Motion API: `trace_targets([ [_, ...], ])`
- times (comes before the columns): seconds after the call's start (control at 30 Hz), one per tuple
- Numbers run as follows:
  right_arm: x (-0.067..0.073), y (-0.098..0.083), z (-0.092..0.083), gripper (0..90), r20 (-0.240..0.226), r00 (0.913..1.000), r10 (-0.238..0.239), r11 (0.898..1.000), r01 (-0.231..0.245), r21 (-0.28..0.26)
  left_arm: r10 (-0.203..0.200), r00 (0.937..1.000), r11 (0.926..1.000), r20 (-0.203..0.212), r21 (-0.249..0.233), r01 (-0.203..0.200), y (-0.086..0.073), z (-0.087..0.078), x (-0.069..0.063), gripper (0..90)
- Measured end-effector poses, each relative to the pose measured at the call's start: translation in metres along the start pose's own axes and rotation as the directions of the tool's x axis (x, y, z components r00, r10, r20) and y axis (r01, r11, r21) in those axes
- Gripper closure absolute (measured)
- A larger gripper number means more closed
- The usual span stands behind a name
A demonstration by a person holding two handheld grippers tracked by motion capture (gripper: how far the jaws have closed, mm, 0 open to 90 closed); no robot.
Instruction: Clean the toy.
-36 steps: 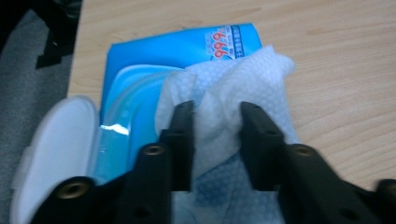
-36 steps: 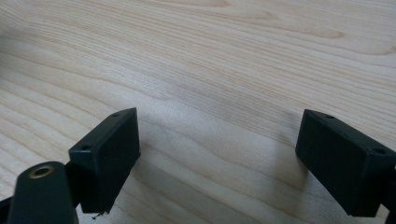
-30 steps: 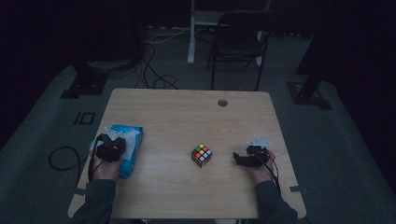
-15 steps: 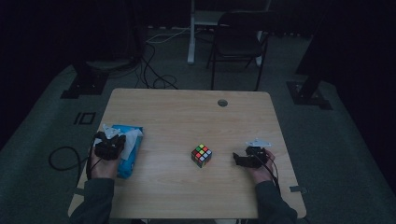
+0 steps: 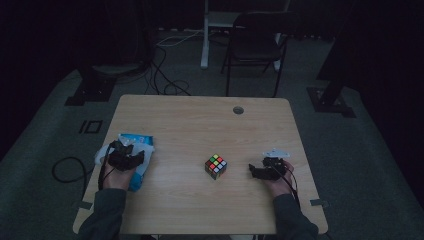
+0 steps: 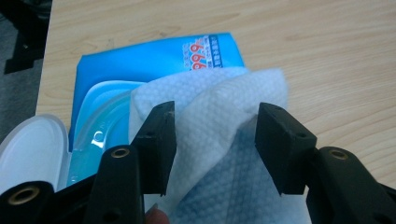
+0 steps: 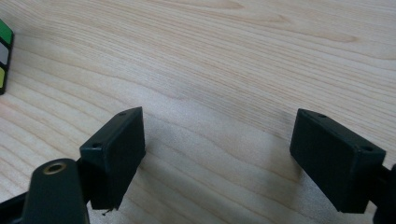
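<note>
A blue wet-wipe pack [image 5: 142, 142] lies at the table's left edge, its white lid [image 6: 32, 149] flipped open. A white wipe [image 6: 224, 102] sticks up out of the pack [image 6: 154, 65]. My left gripper [image 5: 135, 156] hovers over the pack. Its jaws have just been opening and stand apart, and the wipe hangs loose between them at my left gripper [image 6: 215, 135]. A colourful puzzle cube [image 5: 216, 166] sits mid-table. To its right my right gripper [image 5: 253, 171] rests low, open and empty. From my right gripper [image 7: 217, 149] the cube's edge [image 7: 4, 56] shows at far left.
The wooden table [image 5: 200, 120] has a cable hole [image 5: 238, 110] near its far edge. Behind it, on the dark floor, stand a chair [image 5: 255, 45] and a stand base [image 5: 95, 85], with loose cables [image 5: 165, 75] lying between them.
The left hand has shifted slightly to the right over the pack. The right hand and the cube have stayed where they were.
</note>
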State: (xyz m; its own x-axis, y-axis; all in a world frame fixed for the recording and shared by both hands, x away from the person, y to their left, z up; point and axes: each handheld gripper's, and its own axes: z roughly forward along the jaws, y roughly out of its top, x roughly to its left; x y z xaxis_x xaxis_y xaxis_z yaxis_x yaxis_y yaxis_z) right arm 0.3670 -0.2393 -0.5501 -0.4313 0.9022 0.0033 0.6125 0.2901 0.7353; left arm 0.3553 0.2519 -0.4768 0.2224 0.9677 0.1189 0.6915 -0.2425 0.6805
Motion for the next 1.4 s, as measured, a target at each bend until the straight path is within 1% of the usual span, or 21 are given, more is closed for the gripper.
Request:
trace_targets([
  [0.07,0.0,0.0,0.0,18.3,-0.001,1.0,0.0,1.0,0.0,0.0,0.005,0.9997,1.0,-0.024,0.006,-0.005,0.0,0.001,-0.001,60.5],
  [0.1,0.0,0.0,0.0,19.0,-0.002,1.0,0.0,1.0,0.0,0.0,0.003,0.9998,1.0,-0.02,0.005,-0.002,0.0,0.001,0.0,68.2],
  [0.13,0.001,0.0,0.0,19.8,-0.003,1.0,-0.002,1.0,0.002,0.0,-0.005,0.9999,0.9999,-0.01,-0.01,0.005,0.0,-0.001,0.0,73.9],
  [0.17,0.001,0.0,-0.001,20.3,-0.006,1.0,-0.004,1.0,0.004,0.0,0.002,0.9999,0.9998,-0.013,-0.017,-0.002,0.0,-0.004,0.0,80.0],
  [0.2,0.002,0.0,-0.001,21.5,-0.011,0.9999,-0.008,1.0,0.008,0.001,-0.001,1.0,0.9996,-0.001,-0.029,0.001,0.001,-0.006,0.0,83.6],
  [0.23,0.003,0.0,-0.001,23.0,-0.019,0.9998,-0.01,1.0,0.01,0.0,-0.003,1.0,0.9992,0.004,-0.039,0.003,0.001,-0.009,0.0,85.3],
  [0.27,0.003,0.001,-0.002,23.3,-0.025,0.9996,-0.01,1.0,0.01,0.0,0.006,1.0,0.9987,0.005,-0.05,-0.006,0.001,-0.012,0.0,86.1],
  [0.33,0.006,0.001,-0.002,23.2,-0.031,0.9995,-0.005,1.0,0.005,-0.008,0.007,0.9999,0.9984,0.01,-0.057,-0.006,0.001,-0.014,0.0,87.1],
  [0.37,0.007,0.002,-0.003,22.4,-0.04,0.9992,-0.001,1.0,0.0,-0.017,0.004,0.9995,0.997,0.03,-0.078,-0.002,0.002,-0.018,0.0,87.5],
  [0.47,0.011,0.004,-0.006,21.3,-0.052,0.9986,0.002,0.999,-0.004,-0.034,0.008,0.999,0.9945,0.044,-0.104,-0.003,0.004,-0.024,-0.003,87.9],
  [0.5,0.013,0.004,-0.007,20.1,-0.061,0.9982,-0.002,0.999,0.0,-0.041,0.009,0.9991,0.9943,0.042,-0.107,-0.005,0.005,-0.025,-0.003,88.0],
  [0.6,0.017,0.005,-0.01,17.4,-0.09,0.9958,-0.016,0.998,0.01,-0.067,0.03,0.9986,0.9918,0.043,-0.125,-0.025,0.008,-0.03,-0.008,88.1],
  [0.67,0.022,0.007,-0.012,15.4,-0.11,0.9933,-0.037,0.996,0.027,-0.085,0.027,0.9983,0.9905,0.052,-0.136,-0.019,0.009,-0.032,-0.009,88.1],
  [0.7,0.026,0.008,-0.013,14.4,-0.131,0.9903,-0.044,0.994,0.031,-0.1,0.027,0.9982,0.99,0.054,-0.14,-0.02,0.01,-0.032,-0.009,88.2],
  [0.8,0.032,0.01,-0.016,13.5,-0.162,0.9847,-0.064,0.991,0.043,-0.125,0.03,0.9978,0.9879,0.059,-0.154,-0.021,0.011,-0.035,-0.01,88.2],
  [0.9,0.04,0.011,-0.016,13.1,-0.185,0.9789,-0.087,0.99,0.065,-0.125,0.039,0.9976,0.9859,0.057,-0.165,-0.029,0.013,-0.038,-0.012,88.3],
  [1.0,0.043,0.012,-0.014,13.1,-0.189,0.9773,-0.096,0.99,0.074,-0.12,0.042,0.9973,0.9837,0.06,-0.177,-0.031,0.014,-0.042,-0.014,88.3],
  [1.2,0.048,0.013,-0.014,13.3,-0.205,0.9726,-0.11,0.988,0.085,-0.128,0.051,0.9966,0.9798,0.065,-0.197,-0.037,0.019,-0.045,-0.016,88.2],
  [1.3,0.049,0.013,-0.014,13.3,-0.21,0.9711,-0.114,0.988,0.088,-0.131,0.052,0.9963,0.9788,0.068,-0.201,-0.037,0.02,-0.047,-0.016,88.2],
  [1.4,0.05,0.013,-0.014,14.0,-0.211,0.9703,-0.119,0.987,0.093,-0.129,0.046,0.9959,0.9768,0.077,-0.212,-0.029,0.022,-0.048,-0.014,88.1],
])
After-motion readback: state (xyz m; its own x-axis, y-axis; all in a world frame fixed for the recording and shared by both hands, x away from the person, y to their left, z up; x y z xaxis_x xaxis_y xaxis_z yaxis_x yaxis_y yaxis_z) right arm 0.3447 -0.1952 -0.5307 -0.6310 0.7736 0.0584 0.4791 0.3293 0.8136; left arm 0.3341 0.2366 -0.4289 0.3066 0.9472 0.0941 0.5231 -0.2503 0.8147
